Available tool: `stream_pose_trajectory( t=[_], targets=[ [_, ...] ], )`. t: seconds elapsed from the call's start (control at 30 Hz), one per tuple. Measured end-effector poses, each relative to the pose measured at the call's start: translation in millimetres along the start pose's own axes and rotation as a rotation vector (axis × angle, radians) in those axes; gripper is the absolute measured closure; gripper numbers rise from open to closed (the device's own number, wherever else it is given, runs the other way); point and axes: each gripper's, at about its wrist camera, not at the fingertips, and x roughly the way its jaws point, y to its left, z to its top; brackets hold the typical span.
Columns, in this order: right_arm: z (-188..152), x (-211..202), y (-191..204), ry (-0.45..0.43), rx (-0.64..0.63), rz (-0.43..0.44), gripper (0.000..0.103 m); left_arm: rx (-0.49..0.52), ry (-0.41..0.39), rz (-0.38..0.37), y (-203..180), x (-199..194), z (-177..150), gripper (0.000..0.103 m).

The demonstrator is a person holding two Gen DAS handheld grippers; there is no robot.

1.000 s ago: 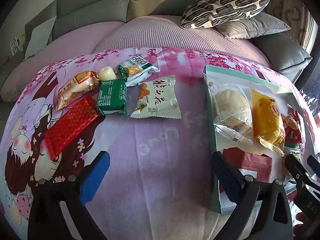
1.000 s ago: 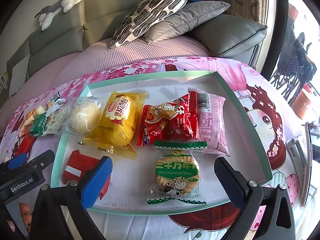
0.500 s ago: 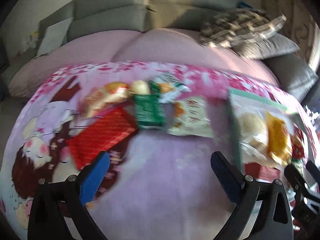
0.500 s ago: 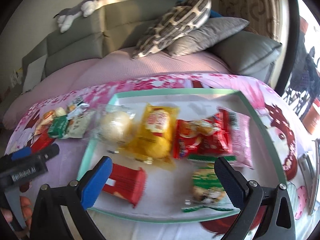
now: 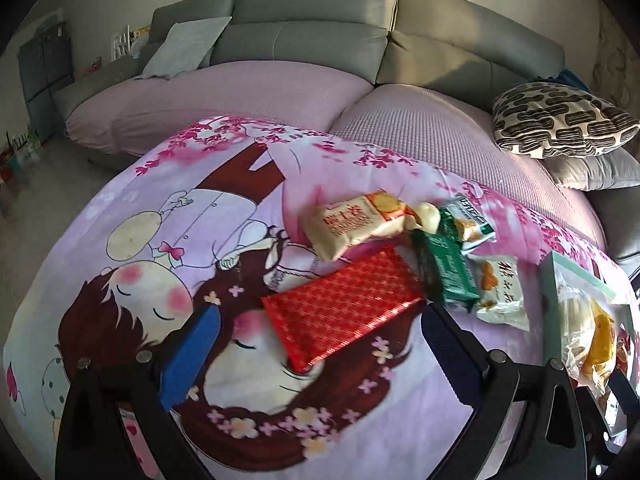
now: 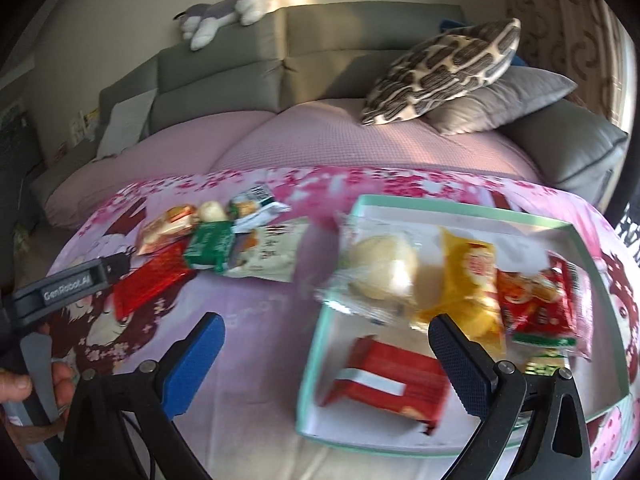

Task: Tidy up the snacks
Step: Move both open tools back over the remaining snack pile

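Swinging left across the cartoon-print cloth (image 5: 168, 240), away from the tray (image 6: 576, 240) and toward the loose snack pile; left gripper (image 5: 320, 344) now framing the red foil packet (image 5: 340, 312) between wide-spread, empty fingers, where a second ago centring on bare cloth beside the tray edge

Panning left as well, right gripper (image 6: 326, 354) hanging open and empty over the tray's near-left corner, motion blur smearing the packets inside

Lying untouched near the cloth's far edge: cream biscuit packet (image 5: 352, 224), green packet (image 5: 448, 276) and white packet (image 5: 500, 292), all still outside the tray

Likely lining up a pick on the red packet, next for the tray
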Motion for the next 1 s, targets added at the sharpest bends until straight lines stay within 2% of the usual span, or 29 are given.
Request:
stream_pose_trajectory(
  t=[0.23, 0.33, 0.43, 0.57, 0.8, 1.0],
  targets=[
    [15.1, 10.4, 23.3, 0.019, -0.003, 0.042, 0.0, 0.11, 0.063, 0.05, 3.0, 22.2, 5.9, 0.002],
    [27.9, 20.6, 31.6, 0.063, 0.0, 0.049, 0.0, 0.143, 0.085, 0.029, -0.2, 27.9, 7.4, 0.002],
    [44.5, 25.9, 37.7, 0.056, -0.009, 0.049, 0.0, 0.182, 0.089, -0.002, -9.2, 31.9, 13.1, 0.002],
    [64.1, 40.7, 39.4, 0.09, 0.011, 0.044, 0.001, 0.259, 0.077, 0.031, -22.7, 37.8, 20.8, 0.002],
    [82.9, 72.0, 47.6, 0.151, -0.044, 0.033, 0.019, 0.325, 0.127, 0.01, -32.5, 57.8, 19.4, 0.002],
    [82.2, 99.4, 53.2, 0.222, -0.07, 0.043, 0.026, 0.358, 0.159, -0.025, -36.8, 72.2, 15.6, 0.002]
  ],
)
